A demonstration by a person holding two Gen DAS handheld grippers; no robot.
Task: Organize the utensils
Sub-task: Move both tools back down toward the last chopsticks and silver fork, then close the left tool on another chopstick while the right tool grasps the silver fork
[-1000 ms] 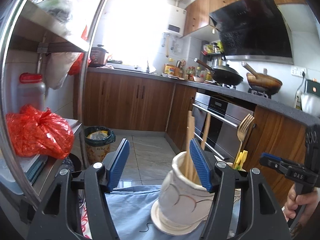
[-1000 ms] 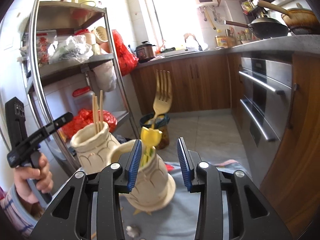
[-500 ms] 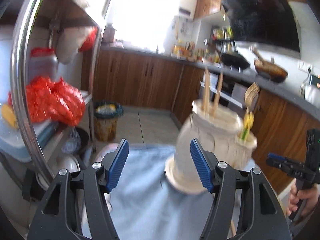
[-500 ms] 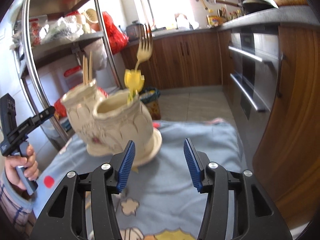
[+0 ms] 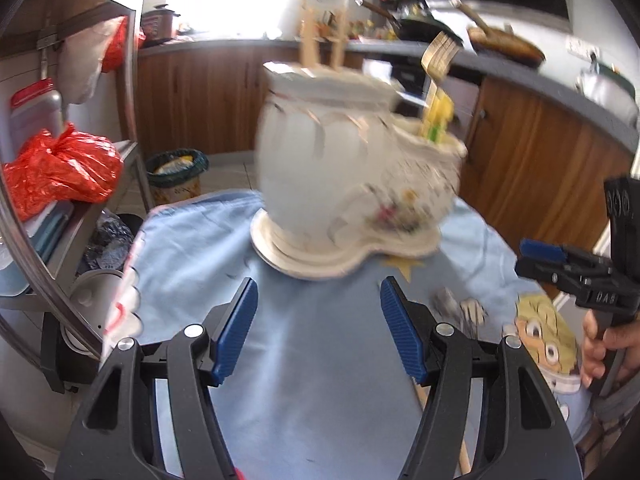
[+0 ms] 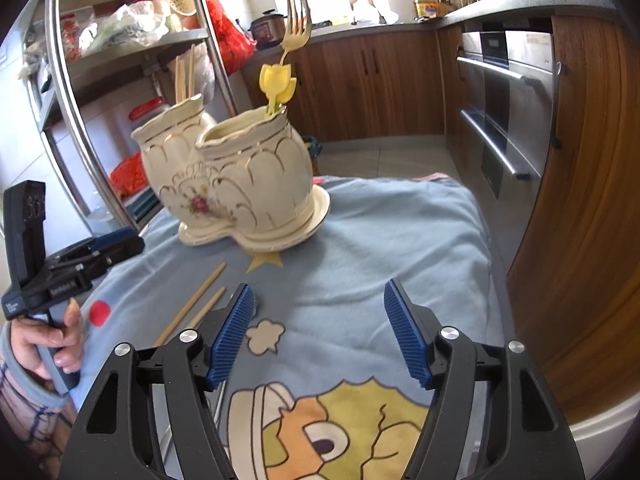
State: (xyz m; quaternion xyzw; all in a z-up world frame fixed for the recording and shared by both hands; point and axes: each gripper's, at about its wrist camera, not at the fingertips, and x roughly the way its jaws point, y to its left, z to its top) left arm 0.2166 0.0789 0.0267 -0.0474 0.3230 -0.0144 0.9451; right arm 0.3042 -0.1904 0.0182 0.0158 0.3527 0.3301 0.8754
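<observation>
Right tongs (image 6: 318,336): blue pads apart and widening, only blue cloth (image 6: 400,240) between them. A cartoon face printed on the cloth lies just under the pads.

Left of the right tongs' left pad: two loose chopsticks (image 6: 192,304) lying flat on the cloth, side by side, tips pointing toward the holder. Only the right view shows them whole; the left view catches a wooden end low at right.

Left tongs (image 5: 318,330): pads apart, nothing gripped, bare cloth between.

Ahead of both tongs: cream double-pot holder (image 6: 236,184) upright on its saucer base, on the cloth. Blurred in the left view, sharp in the right. More chopsticks (image 6: 183,76) stand in the pot nearer the shelves; a gold fork (image 6: 296,32) and a yellow tulip-shaped piece (image 6: 276,80) stand in the other.

Writing: the other tool (image 5: 576,276), seen at right in the left view, reads "DAS"; the rest is illegible. The label on the tool at left in the right view is too small to read.

Far: metal shelves (image 6: 120,52) with a red bag left; oven (image 6: 504,92) right. Only the left view shows the bin (image 5: 176,172).
</observation>
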